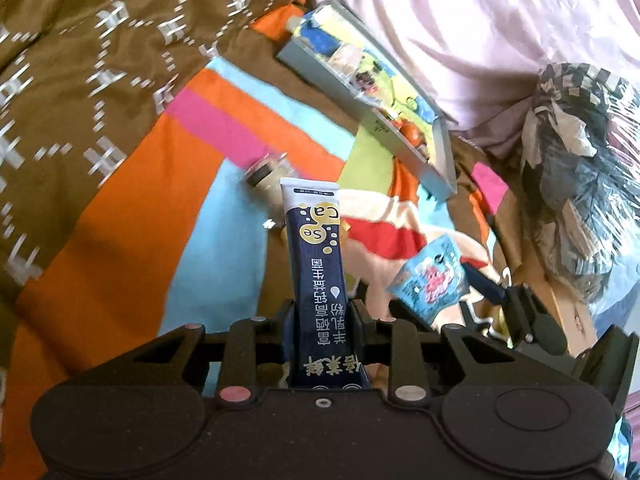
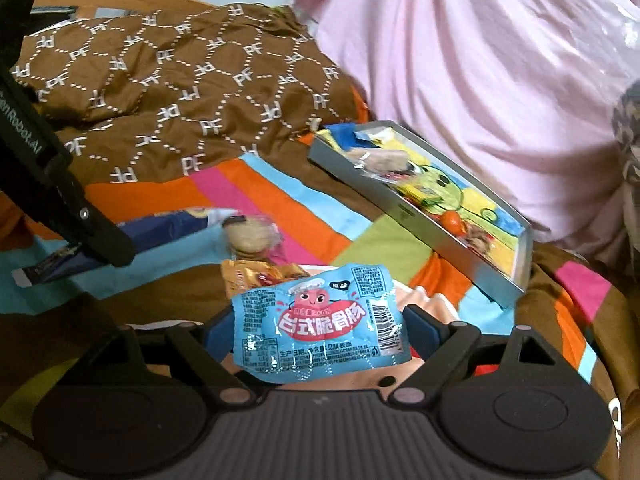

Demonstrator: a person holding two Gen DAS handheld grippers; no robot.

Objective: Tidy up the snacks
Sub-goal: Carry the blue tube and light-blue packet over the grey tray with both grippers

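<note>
Where fingers (image 1: 289, 332) grip, sachet (image 1: 316, 256) hidden.

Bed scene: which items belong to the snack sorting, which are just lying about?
Job:
navy stick sachet in left tool
blue sausage packet in right tool
grey tray
biscuit pack

Lying about:
brown quilt
pink cloth

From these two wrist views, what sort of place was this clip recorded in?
Most likely a bedroom, with the work done on a bed: a colourful striped bedsheet as the surface, a rumpled brown quilt, a pink pillow or bedding behind the snack tray.
</note>
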